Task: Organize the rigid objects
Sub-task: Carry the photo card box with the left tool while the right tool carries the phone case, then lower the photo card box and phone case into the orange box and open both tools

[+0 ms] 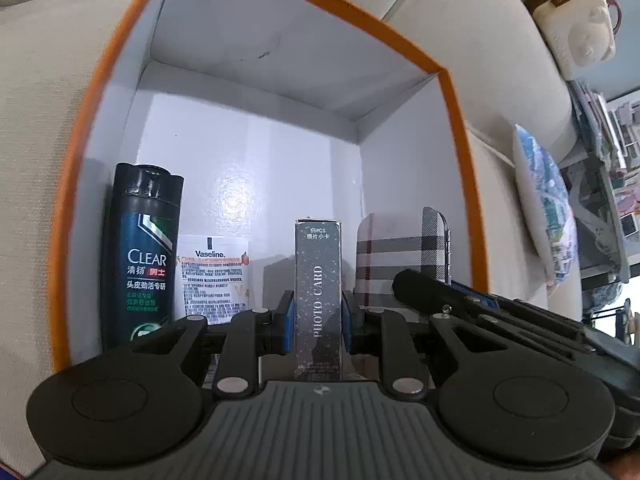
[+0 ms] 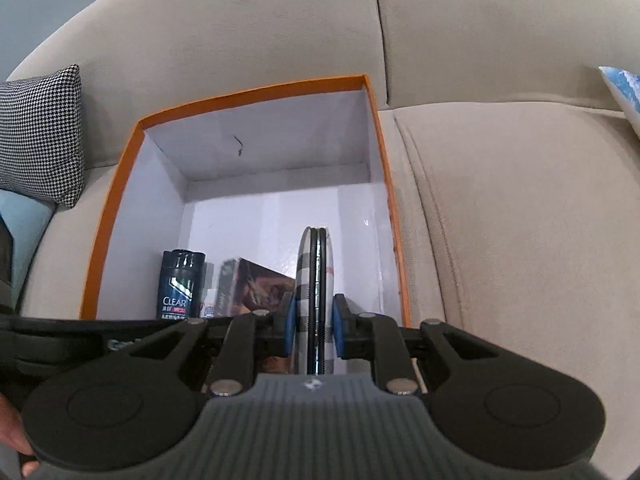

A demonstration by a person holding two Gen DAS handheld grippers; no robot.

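An orange-rimmed box [image 1: 452, 92] with white inner walls sits on a beige sofa. My left gripper [image 1: 318, 320] is shut on a dark speckled photo card box [image 1: 318, 276], held upright over the box interior. My right gripper [image 2: 314, 326] is shut on a plaid hard case [image 2: 306, 280], held on edge inside the orange-rimmed box [image 2: 116, 196]. The same plaid case [image 1: 400, 252] shows right of the card box in the left wrist view. A dark CLEAR shampoo bottle [image 1: 140, 256] stands at the box's left wall, with a white Vaseline packet [image 1: 214, 276] beside it.
Beige sofa cushions [image 2: 500, 200] surround the box. A houndstooth pillow [image 2: 40, 136] lies to its left and a blue-white printed pillow [image 1: 544, 208] to its right. A white plush toy [image 1: 576, 24] sits on the sofa back. A cluttered shelf area [image 1: 612, 184] stands far right.
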